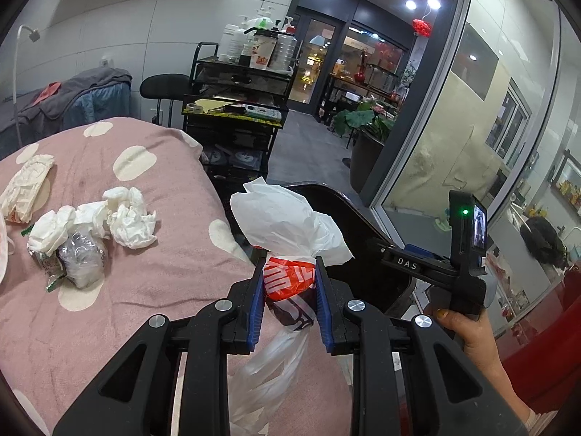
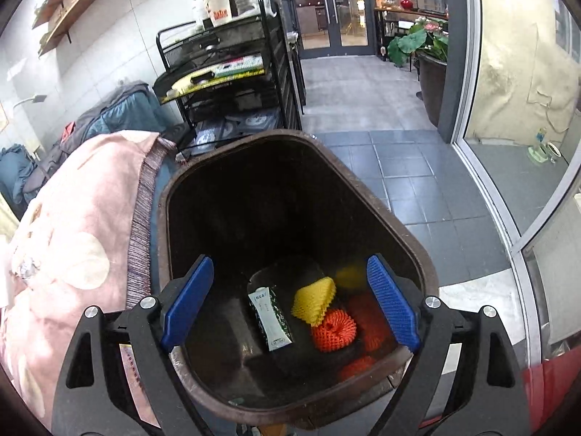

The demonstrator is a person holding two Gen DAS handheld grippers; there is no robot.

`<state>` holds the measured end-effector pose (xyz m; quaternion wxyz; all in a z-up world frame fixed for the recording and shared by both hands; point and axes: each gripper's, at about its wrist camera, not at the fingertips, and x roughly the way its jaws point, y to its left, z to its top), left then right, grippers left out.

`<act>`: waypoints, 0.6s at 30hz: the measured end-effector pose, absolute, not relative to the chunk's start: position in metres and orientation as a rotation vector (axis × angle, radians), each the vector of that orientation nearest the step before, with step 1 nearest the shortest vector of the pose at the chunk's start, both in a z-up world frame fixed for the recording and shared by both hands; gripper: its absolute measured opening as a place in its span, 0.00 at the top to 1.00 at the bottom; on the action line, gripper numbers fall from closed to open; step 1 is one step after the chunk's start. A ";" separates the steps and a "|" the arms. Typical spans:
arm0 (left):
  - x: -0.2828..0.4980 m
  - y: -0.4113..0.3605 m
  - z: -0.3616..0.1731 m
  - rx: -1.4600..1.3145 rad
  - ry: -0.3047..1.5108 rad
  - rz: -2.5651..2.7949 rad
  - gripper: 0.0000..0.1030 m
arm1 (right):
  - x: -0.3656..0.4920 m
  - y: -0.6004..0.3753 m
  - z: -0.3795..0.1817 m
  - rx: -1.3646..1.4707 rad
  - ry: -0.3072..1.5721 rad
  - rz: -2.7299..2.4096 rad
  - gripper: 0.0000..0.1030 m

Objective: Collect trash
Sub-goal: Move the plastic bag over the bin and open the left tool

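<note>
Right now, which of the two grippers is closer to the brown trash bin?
Right. The right gripper hangs open directly over the brown trash bin; the left gripper, gripping a plastic bag, sits beside it over the bed.

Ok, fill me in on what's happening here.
A person is clearing trash off a bed with two handheld grippers. The left gripper is shut on a white and orange plastic bag near the edge of the pink blanket. The right gripper hangs open and empty over the brown bin, which already holds foam fruit nets and a wrapper. Crumpled tissues are on the bed.
</note>
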<state>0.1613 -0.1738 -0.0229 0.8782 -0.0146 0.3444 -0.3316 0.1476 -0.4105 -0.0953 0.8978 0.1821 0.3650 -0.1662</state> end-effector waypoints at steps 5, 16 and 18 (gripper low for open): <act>0.172 -0.190 -0.025 -0.021 0.746 -0.725 0.76 | 0.131 -0.408 -0.085 0.368 0.721 -0.352 0.12; 0.194 -0.237 -0.036 0.022 0.835 -0.793 0.76 | 0.100 -0.415 -0.075 0.370 0.676 -0.371 0.10; 0.198 -0.244 -0.038 0.025 0.849 -0.798 0.76 | 0.098 -0.415 -0.076 0.367 0.673 -0.374 0.10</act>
